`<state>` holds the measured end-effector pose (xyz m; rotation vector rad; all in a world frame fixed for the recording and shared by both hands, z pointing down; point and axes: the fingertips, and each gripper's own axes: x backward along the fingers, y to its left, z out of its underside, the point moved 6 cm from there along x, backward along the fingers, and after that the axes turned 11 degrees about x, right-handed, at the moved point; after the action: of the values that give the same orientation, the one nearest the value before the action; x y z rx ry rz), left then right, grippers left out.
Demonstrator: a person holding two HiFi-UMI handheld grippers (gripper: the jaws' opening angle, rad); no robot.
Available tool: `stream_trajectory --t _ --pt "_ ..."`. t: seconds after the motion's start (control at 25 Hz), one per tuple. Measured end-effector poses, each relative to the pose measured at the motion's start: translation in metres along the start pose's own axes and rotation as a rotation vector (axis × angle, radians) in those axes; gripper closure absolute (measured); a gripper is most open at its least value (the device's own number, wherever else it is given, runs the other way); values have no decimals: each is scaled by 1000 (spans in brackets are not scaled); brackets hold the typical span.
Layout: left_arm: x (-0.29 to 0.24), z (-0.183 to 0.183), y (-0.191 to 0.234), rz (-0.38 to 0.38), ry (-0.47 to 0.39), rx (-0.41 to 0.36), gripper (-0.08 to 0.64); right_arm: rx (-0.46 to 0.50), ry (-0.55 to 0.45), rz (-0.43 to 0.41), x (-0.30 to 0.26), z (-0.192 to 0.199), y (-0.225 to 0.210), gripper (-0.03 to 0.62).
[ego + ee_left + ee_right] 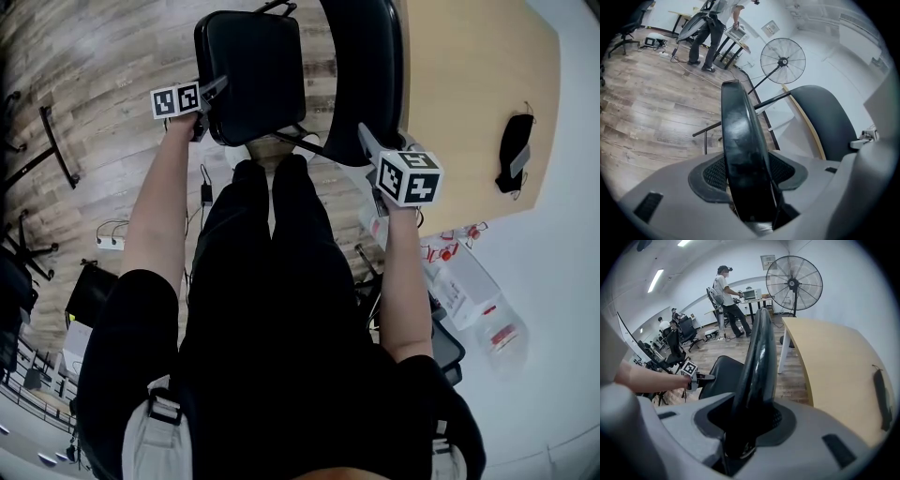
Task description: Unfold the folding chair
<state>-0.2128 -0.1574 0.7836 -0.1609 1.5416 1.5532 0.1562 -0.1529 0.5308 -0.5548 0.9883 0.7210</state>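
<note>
As the person looks down past their own black trousers [272,281], both tongs are busy. The left tongs [214,91] are closed on the near edge of the seat [253,56], and the fat black pad fills the gap between the jaws. The right tongs [367,141] are squeezed tight on the thin edge of the backrest [370,66]. So the folding chair [314,145] is right in front of the person's feet, held in two places.

I think the job is well under way but not done. The seat sticks out from the backrest with its top facing up, and there is a clear gap between the two. What is left, I guess, is to push the seat all the way down, check that the chair stands firm, and let go. I cannot see if all its legs sit on the wooden floor [94,56].

Just beside the backrest is a pale wooden bench [469,75] with a long black thing [514,150] on it. The chair could bump the bench if it tips that way. Cables and a plug strip [111,242] lie on the floor to the left, and clear boxes with red bits [469,291] lie to the right. Far off stand a big floor fan [793,284] and another person [726,296].
</note>
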Motion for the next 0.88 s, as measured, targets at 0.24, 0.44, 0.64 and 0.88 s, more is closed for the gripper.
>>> stream_trajectory --t 0.24,0.44,0.64,0.88 --pt "2 -2 30 41 3 20 313 -21 2 -7 -11 2 -1 476" --pt "3 -1 53 68 6 33 310 -35 9 -10 -20 6 -1 474" --pt "6 -2 78 77 15 52 308 -41 14 -16 -29 7 4 474" --pt "6 -4 113 94 32 72 304 -65 30 -19 -44 8 9 473"
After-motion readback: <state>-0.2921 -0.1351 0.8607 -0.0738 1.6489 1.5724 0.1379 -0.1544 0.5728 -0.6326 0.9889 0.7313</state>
